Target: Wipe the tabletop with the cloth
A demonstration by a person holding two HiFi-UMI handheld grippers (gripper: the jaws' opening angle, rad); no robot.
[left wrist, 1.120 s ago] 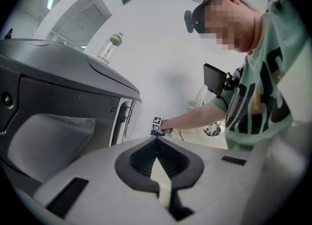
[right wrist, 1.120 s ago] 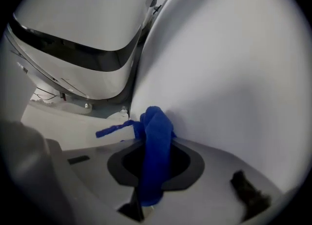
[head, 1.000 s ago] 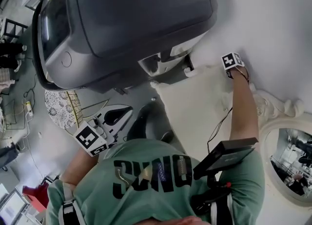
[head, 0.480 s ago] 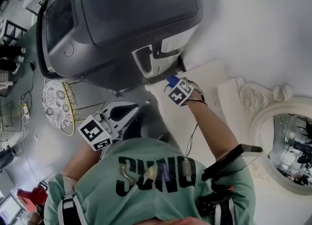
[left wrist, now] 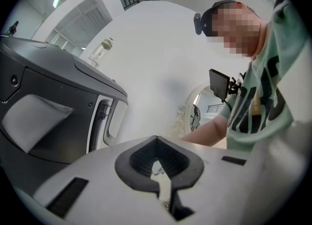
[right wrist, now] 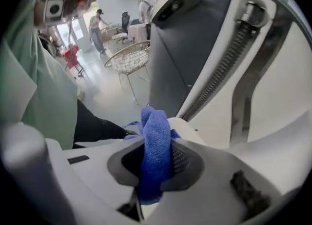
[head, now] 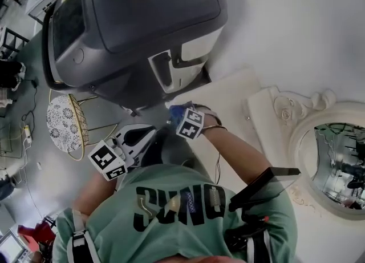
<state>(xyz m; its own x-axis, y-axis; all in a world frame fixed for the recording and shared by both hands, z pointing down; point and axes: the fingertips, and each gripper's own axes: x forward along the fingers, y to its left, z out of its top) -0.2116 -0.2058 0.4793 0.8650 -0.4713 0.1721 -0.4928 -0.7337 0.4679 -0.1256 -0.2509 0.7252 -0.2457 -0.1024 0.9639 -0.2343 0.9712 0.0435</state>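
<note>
Wiping pass looks in hand. Right claw (head: 181, 118) is clenched on the blue cloth (right wrist: 155, 146), with a wad poking out past the jaw tips. In the head view the cloth sits at the corner of the cream tabletop (head: 231, 99), just beside the base of the big grey machine (head: 137, 22). Can't tell if the cloth is pressed on the surface or just above it.

Left claw (left wrist: 158, 163) is closed with nothing in it. It's held clear of the tabletop, out to the left, doing no work.

Most of the tabletop runs away toward the ornate mirror (head: 333, 162), so I'd call the job partway at best. No way to judge from here which parts are clean.

Next move, my guess:
- Press the wad flat.
- Sweep away from the machine along the tabletop.
- Keep the grip tight so the cloth doesn't drag out.

Risks: snagging the machine's hose (right wrist: 222, 72) at one end of the stroke, bumping the mirror at the other.
</note>
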